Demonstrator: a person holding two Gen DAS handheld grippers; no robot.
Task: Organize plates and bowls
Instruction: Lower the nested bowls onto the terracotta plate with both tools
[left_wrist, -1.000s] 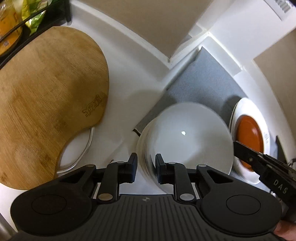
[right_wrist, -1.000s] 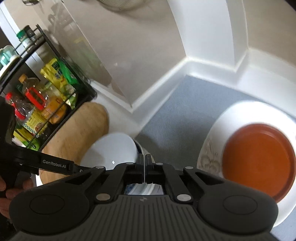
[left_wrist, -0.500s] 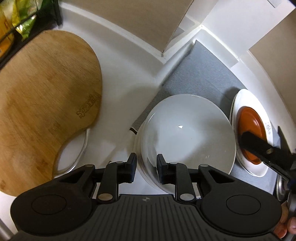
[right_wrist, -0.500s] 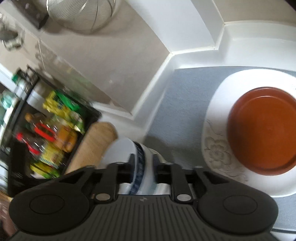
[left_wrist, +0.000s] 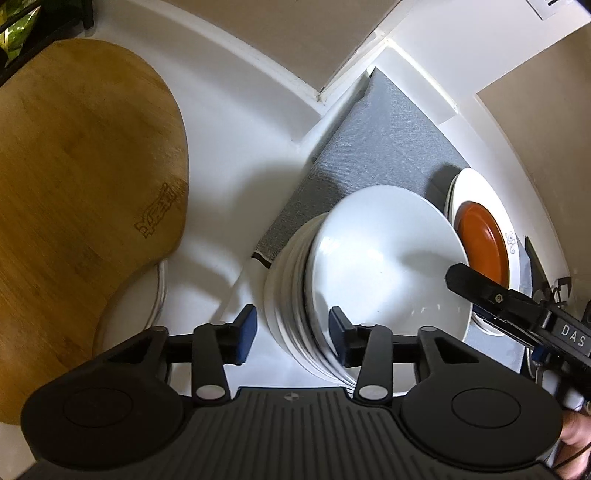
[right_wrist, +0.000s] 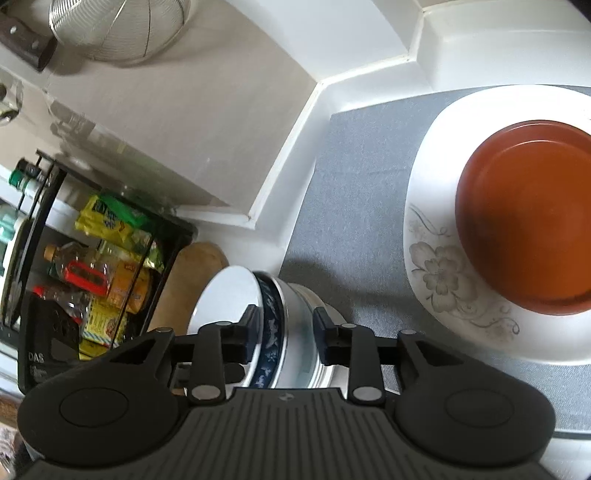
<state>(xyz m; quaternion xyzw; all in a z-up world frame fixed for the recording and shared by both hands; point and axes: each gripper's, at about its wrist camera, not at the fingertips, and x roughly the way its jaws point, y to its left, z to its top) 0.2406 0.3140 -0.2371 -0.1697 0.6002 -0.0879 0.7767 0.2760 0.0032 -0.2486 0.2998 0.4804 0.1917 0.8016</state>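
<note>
right gripper (right_wrist: 283, 330) jaws straddle the blue-rimmed bowl (right_wrist: 271, 325) beside a brown bowl (right_wrist: 524, 218).

Bare white countertop (left_wrist: 236, 155) lies open at twelve o'clock of the stacked white ceramic bowls (left_wrist: 369, 266); the round wooden cutting board (left_wrist: 81, 177) blocks nine o'clock, the floral white plate carrying an orange dish (right_wrist: 524, 221) crowds three o'clock.

Your left wrist camera looks steeply down along its fingers at the counter (left_wrist: 229, 155), close above the stack of white bowls (left_wrist: 384, 258); your right wrist camera tilts less steeply, near the same stack (right_wrist: 273, 317) from its other side; both share the grey mat (left_wrist: 384, 140), the orange dish (right_wrist: 524, 221) and the cutting board (left_wrist: 81, 177).
</note>
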